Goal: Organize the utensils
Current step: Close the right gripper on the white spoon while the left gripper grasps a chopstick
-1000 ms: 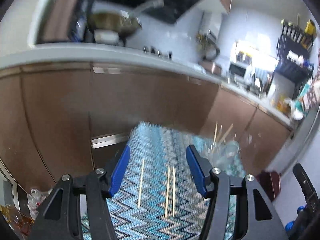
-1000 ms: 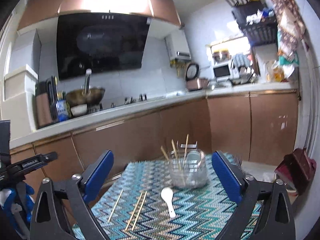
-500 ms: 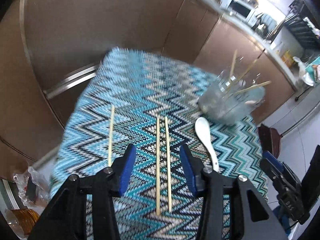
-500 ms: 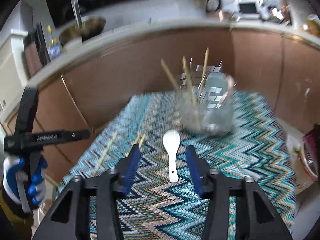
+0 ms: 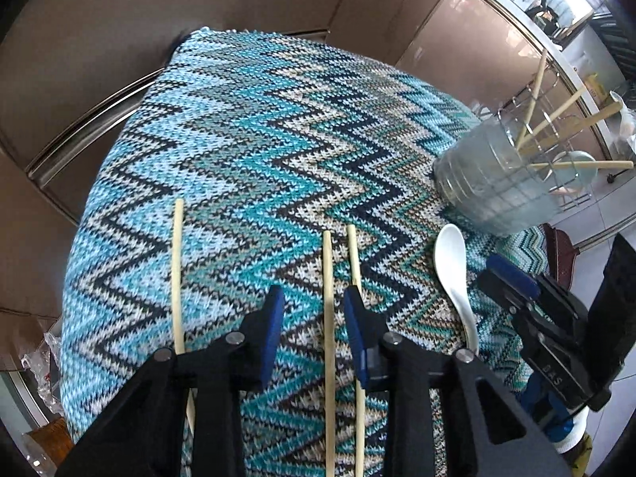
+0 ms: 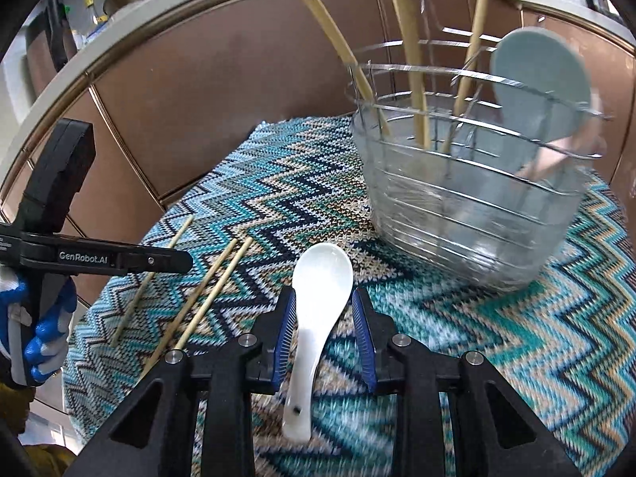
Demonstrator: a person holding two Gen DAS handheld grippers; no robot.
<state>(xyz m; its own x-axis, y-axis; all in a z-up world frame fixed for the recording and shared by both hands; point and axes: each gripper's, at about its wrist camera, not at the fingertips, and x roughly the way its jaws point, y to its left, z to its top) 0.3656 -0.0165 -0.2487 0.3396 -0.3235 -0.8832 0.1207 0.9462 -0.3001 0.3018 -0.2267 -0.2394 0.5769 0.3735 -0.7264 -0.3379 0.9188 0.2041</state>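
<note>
A zigzag blue cloth (image 5: 246, 127) covers the table. Three bamboo chopsticks lie on it. My left gripper (image 5: 314, 314) points down over the middle chopstick (image 5: 327, 262), which runs between its closing jaws with a gap on each side. A second chopstick (image 5: 351, 250) passes under the right finger, and a third (image 5: 177, 270) lies apart to the left. My right gripper (image 6: 322, 306) straddles the white ceramic spoon (image 6: 322, 274), which lies flat on the cloth. Its jaws are closing, with the pads close beside the spoon's bowl. The clear utensil holder (image 6: 457, 206) stands behind, holding several chopsticks and a pale blue spoon (image 6: 536, 79).
Brown cabinet fronts (image 6: 222, 91) and a pale counter edge run behind the table. A hand in a blue and white glove (image 6: 35, 326) holds the left gripper's black body at the left of the right wrist view. The table's near-left edge drops to the floor, where bags lie (image 5: 43, 365).
Both grippers have dropped toward the table and tipped downward. Their jaws have narrowed. The left one now straddles a chopstick and the right one straddles the white spoon.
</note>
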